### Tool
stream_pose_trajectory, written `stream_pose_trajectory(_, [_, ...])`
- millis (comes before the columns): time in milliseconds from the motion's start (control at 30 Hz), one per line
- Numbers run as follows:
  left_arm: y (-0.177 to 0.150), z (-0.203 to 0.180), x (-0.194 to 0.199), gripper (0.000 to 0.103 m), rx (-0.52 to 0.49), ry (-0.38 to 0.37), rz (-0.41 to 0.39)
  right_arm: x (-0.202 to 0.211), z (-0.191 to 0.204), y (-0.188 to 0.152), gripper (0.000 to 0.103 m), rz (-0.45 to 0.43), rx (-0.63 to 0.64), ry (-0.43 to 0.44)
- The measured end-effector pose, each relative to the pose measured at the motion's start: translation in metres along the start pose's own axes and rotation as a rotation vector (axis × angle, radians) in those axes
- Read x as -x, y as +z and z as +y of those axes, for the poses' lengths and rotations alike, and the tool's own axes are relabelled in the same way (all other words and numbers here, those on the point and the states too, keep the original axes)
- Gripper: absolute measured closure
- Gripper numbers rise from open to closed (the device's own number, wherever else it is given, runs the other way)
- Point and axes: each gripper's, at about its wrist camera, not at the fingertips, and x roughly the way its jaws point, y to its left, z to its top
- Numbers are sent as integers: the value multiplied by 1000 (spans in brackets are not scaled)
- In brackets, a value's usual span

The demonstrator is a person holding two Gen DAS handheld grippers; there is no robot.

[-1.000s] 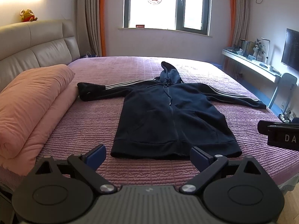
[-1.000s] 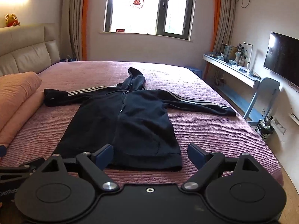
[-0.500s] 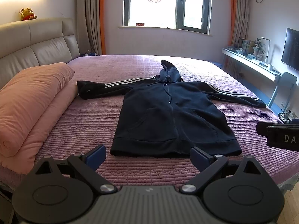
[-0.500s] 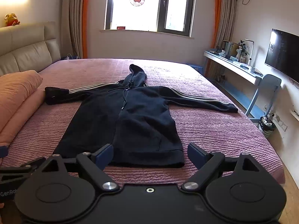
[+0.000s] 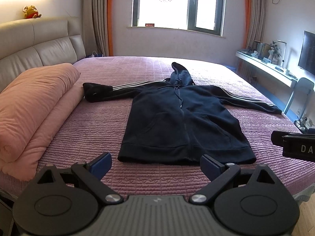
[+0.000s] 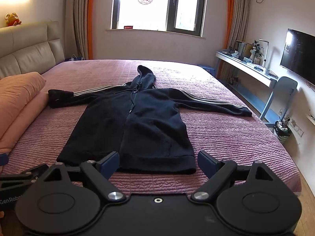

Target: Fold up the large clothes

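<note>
A dark navy zip-up hooded jacket [image 5: 183, 118] lies flat and face up on the bed with the purple quilted cover [image 5: 88, 129]. Both sleeves with white stripes are spread out to the sides. The left gripper [image 5: 156, 164] and the right gripper [image 6: 158, 162] are both released, jaws wide apart, above the near bed edge, just before the jacket's hem and not touching it. A rolled peach-pink duvet [image 5: 33, 106] lies along the left side.
</note>
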Motion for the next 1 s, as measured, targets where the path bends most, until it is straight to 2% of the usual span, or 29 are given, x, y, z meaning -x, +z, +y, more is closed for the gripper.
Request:
stream_pose_trajectory(167, [-1,4,-4,9,32,-65,38,-1,0,-1,1,6,-2,2])
stream_pose_trajectory(300, [-2,3,-12,9,44,-68,53,-7,-4,0,1,7,-9,0])
stream_pose_trajectory(400, [-3,4,-25,10,64,-81,75,-26,-16,-3,1,31,-45,-4])
stream_pose_trajectory(500, [-6,10,-50,10,137,-120,132,-57,-33,-8,1,66,-91,-21])
stream_pose_trajectory(600, [-9,11,-88,11,190,-132,195,-100,-60,-12,1,101,-151,-52])
stream_pose_trajectory(700, [-1,3,-133,10,165,-123,210,-155,-94,-11,1,94,-223,-92])
stream_pose_trajectory(800, [25,-13,-188,9,150,-126,184,-222,-127,-3,1,79,-282,-128])
stream_pose_trajectory(967, [72,-52,-301,7,127,-119,68,-336,-177,15,1,30,-378,-179])
stream_pose_trajectory(1000, [79,-60,-324,8,115,-113,75,-356,-188,19,1,26,-415,-179])
